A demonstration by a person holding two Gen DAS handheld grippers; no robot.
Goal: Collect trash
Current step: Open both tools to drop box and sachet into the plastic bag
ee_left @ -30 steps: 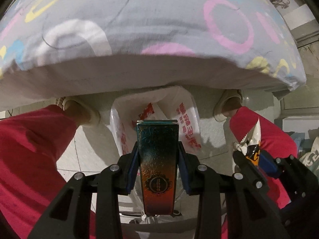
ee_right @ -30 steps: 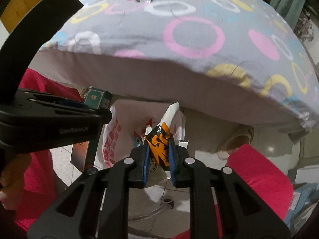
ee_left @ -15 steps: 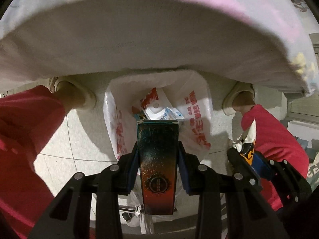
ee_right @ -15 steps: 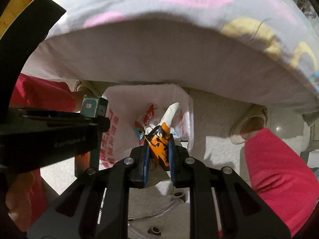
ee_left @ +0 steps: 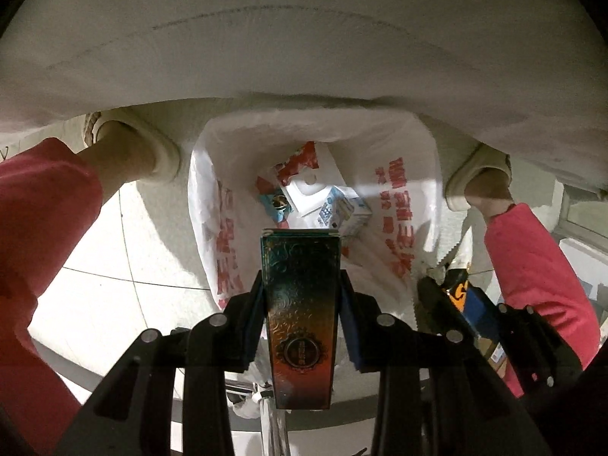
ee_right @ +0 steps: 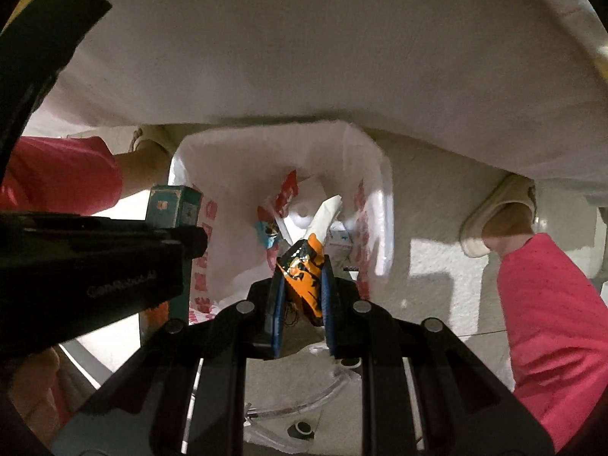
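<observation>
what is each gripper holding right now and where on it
The left gripper clamps the dark box across its narrow sides, about mid-length. The right gripper pinches the orange wrapper at its lower, crumpled part.

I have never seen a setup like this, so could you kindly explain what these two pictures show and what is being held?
A person holds a hand-held two-finger gripper in each hand, and a camera on each looks along its fingers. Both views look down, under a draped tablecloth, into a white plastic bag with red print that already holds some packaging. The left gripper clamps a tall dark patterned box. The right gripper is shut on an orange wrapper. The red at the sides is the person's trousers, with pale shoes.
</observation>
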